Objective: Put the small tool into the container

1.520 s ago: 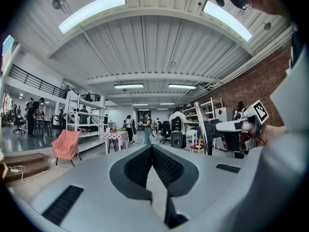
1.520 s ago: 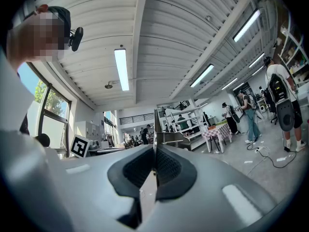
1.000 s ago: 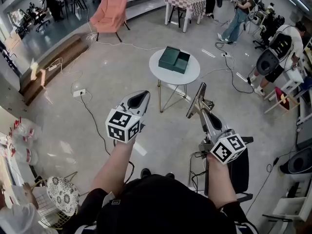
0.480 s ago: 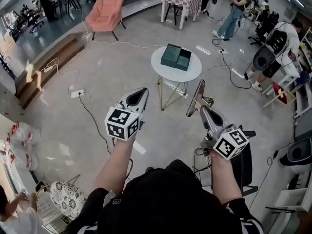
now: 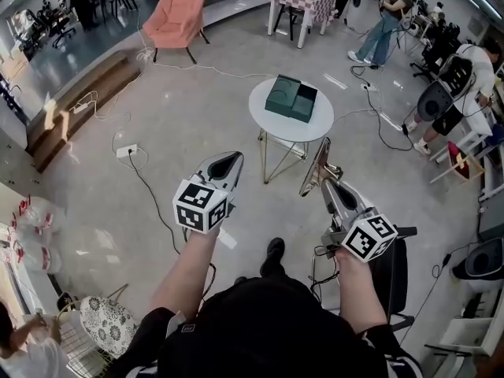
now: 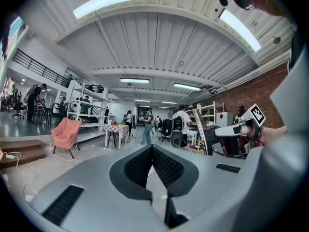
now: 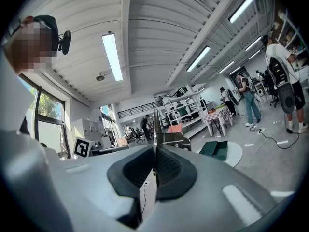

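**Head view, looking down across the workshop floor.** My right tongs [image 5: 331, 183] are pinched on the small tool [image 5: 318, 162]. It is a thin metal piece that stands out beyond the tips and tilts toward 11 o'clock. In the right gripper view it shows edge-on between the pads, which clamp only its lower end. My left tongs [image 5: 228, 161] are pressed together on nothing, the ribbed pads meeting at the tips. They sit at 9 o'clock of the right pair, apart from it.

The container [image 5: 291, 98] is a dark green box showing two halves side by side. It lies on the round white table [image 5: 287, 132] at 12 o'clock, well apart from both tongs. I cannot tell from here which half is meant to receive the tool. I judge the task to be at the carrying stage: the tool is in the grip and the box is not yet reached.

**Hazards.**
- (a) Most of the tool's length lies outside the grip. A jolt, or a knock on the table rim, could twist it between the pads and drop it to the floor.
- (b) A cable [image 5: 151, 191] runs over the floor at 10 o'clock of my feet, and another trails past the table at 2 o'clock. A caught foot would jar both arms.
- (c) The table stands on thin legs, so a hard push down on the box could rock it.
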`<state>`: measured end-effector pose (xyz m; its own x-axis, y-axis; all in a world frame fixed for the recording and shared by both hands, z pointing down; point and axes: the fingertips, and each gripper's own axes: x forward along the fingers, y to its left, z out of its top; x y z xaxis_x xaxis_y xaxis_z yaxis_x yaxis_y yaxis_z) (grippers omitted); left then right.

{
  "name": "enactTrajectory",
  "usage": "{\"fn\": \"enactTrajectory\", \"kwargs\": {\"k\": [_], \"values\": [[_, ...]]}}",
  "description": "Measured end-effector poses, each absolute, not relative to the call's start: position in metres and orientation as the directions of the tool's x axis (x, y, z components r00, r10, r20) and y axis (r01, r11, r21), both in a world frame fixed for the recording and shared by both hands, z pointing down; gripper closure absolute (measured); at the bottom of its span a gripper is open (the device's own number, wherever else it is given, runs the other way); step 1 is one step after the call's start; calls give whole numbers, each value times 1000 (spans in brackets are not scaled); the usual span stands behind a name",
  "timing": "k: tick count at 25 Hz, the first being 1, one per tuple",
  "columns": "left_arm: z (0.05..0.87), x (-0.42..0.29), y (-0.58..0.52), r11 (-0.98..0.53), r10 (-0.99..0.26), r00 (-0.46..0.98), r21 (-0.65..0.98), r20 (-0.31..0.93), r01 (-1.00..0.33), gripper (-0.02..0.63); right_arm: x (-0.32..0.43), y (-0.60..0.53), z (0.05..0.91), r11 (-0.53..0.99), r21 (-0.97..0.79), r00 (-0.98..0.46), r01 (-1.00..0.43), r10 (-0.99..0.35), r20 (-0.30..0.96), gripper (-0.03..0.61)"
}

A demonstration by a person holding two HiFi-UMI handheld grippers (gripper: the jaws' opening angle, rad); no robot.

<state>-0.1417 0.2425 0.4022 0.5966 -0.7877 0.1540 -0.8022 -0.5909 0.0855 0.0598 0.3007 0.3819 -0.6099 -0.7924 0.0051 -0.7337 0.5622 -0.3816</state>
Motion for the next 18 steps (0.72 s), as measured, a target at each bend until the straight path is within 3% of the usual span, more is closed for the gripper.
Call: {"fn": "enactTrajectory", "kwargs": {"k": [18], "values": [[401,-51,56,-609,-770,599,25,219,-793,607,148,114,395,551,-478,-610,-684,-791,-40,566]]}}
